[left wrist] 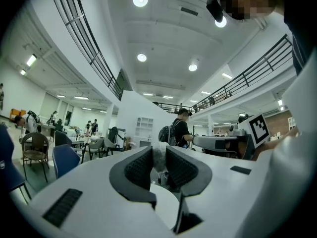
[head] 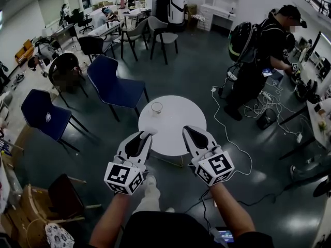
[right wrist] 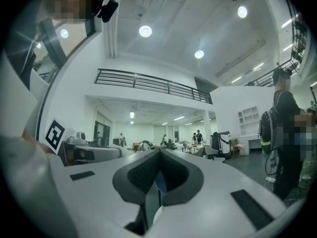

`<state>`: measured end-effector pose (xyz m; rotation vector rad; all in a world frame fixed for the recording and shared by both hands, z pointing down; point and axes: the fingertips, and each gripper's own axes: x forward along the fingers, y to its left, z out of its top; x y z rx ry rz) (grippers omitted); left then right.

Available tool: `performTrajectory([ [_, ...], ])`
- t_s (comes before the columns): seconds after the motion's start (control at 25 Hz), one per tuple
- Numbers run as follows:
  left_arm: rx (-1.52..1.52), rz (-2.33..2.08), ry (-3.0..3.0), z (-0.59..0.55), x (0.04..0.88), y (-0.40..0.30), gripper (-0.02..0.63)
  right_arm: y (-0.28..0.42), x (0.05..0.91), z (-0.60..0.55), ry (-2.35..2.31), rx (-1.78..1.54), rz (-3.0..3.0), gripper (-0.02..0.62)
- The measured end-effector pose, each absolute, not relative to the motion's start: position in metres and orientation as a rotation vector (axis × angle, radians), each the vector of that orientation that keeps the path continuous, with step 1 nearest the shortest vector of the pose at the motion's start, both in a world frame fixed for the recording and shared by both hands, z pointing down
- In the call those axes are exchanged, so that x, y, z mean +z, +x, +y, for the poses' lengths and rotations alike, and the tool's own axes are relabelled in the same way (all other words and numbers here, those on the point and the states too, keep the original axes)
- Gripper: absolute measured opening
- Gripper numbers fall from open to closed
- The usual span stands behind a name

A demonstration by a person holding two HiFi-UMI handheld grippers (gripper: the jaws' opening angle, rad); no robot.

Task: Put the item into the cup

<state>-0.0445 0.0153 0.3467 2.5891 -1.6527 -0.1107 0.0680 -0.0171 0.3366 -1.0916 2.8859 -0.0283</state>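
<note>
Pinched between left claw (left wrist: 158, 152) pads: white item (left wrist: 159, 158), short of cup (head: 156, 107) on desk (head: 178, 119); long axis unclear. Right claw (right wrist: 158, 157) closed, empty.

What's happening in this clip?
A person holds a gripper in each hand at a round white table. The left gripper is clamped on a small whitish item. The right gripper has its jaws together with nothing in them. A clear cup stands upright on the far side of the table, beyond both grippers. The item is not yet in it.
</note>
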Motion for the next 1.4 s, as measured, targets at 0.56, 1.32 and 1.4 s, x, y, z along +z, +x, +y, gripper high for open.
performTrajectory([
  [0.56, -0.124, -1.592, 2.556, -0.113, 0.360, -0.091, 0.094, 0.030, 0.351, -0.142, -1.152, -0.080, 2.872, 0.014],
  [1.32, -0.057, -1.499, 2.546, -0.258, 0.395, -0.154, 0.094, -0.028, 0.382, -0.279, -1.270, -0.146, 2.890, 0.014],
  [1.4, -0.052, -1.485, 2.544, -0.273, 0.400, -0.162, 0.094, -0.035, 0.384, -0.292, -1.288, -0.152, 2.887, 0.014],
])
